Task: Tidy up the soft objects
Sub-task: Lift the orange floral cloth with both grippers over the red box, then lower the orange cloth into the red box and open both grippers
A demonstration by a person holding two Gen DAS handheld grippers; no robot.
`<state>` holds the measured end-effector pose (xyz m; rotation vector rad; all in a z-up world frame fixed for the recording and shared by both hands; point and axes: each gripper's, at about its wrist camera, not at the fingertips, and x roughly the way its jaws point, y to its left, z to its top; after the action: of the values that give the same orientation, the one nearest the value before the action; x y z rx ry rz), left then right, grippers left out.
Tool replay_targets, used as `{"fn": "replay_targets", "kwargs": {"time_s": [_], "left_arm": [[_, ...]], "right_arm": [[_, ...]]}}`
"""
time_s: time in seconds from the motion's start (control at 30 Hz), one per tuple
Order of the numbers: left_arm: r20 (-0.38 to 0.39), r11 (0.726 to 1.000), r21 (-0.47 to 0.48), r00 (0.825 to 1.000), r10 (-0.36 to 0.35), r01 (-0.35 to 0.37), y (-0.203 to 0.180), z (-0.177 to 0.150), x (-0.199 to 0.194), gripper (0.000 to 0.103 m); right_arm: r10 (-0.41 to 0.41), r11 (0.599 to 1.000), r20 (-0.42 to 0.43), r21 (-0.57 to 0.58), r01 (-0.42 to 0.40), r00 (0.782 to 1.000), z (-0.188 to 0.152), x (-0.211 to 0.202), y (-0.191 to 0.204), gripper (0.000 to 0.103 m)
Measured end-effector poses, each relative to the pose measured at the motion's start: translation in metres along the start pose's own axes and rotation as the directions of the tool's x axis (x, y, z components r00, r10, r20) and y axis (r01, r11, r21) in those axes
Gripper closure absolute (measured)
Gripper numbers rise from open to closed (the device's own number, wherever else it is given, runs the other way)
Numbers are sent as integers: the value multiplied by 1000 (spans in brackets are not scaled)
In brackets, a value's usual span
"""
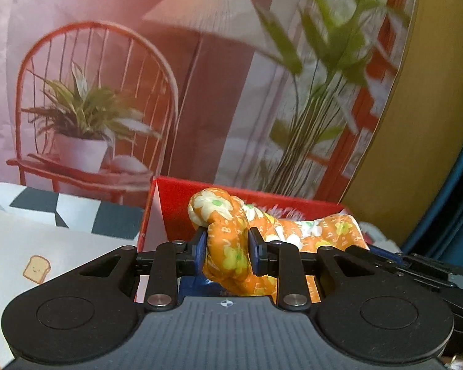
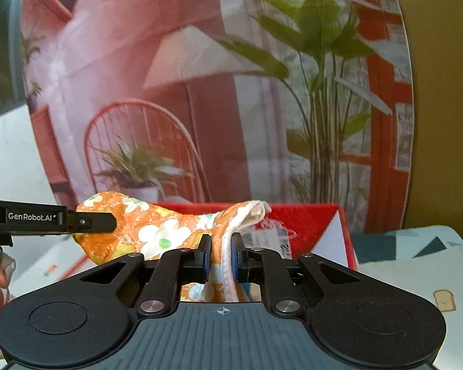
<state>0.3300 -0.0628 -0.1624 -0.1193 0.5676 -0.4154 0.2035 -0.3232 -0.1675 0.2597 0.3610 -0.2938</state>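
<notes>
While both claws grip the same orange flowered cloth (image 1: 231,246), it hangs stretched between them above a red box (image 1: 176,212). The left claw (image 1: 227,249) is closed down on a bunched, rolled end of the cloth, the fabric bulging out above and below its blue pads (image 1: 200,251). The right claw (image 2: 220,254) is pinched nearly together on the other end, where a white hem (image 2: 230,265) runs between its pads. In the right wrist view, the left claw reaches in from the left edge and the cloth (image 2: 157,231) spans from it across to the right claw. Just beyond and below both claws sits the red box (image 2: 308,225), open at the top. To either side of it lies the tabletop (image 1: 46,246), covered in a sheet printed with toast slices. Farther back stands a backdrop (image 1: 139,77) picturing a chair, a potted plant and a lamp.
</notes>
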Motion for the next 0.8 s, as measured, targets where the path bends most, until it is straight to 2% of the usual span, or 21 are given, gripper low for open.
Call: {"fn": "replay_targets", "kwargs": {"time_s": [0.17, 0.33, 0.5, 0.6, 0.73, 0.8], "left_arm": [[-49, 1000, 13, 999, 13, -13, 5, -7, 19, 74], [-63, 1000, 7, 998, 17, -16, 9, -9, 25, 72], [-68, 999, 34, 997, 29, -26, 7, -10, 26, 51], [-63, 998, 50, 997, 38, -35, 6, -11, 24, 43], [-64, 998, 59, 997, 40, -37, 6, -12, 16, 39], [-63, 997, 69, 998, 29, -24, 5, -13, 8, 38]], "right_arm": [[-28, 999, -53, 26, 30, 998, -16, 16, -9, 90], [-40, 999, -87, 32, 43, 995, -27, 23, -13, 89], [-50, 998, -102, 28, 53, 994, -31, 25, -13, 85], [-60, 998, -113, 26, 63, 992, -34, 26, -14, 82], [-82, 997, -123, -14, 81, 989, -37, 22, -10, 75], [-79, 997, -115, -14, 78, 990, -38, 16, -9, 64]]}}
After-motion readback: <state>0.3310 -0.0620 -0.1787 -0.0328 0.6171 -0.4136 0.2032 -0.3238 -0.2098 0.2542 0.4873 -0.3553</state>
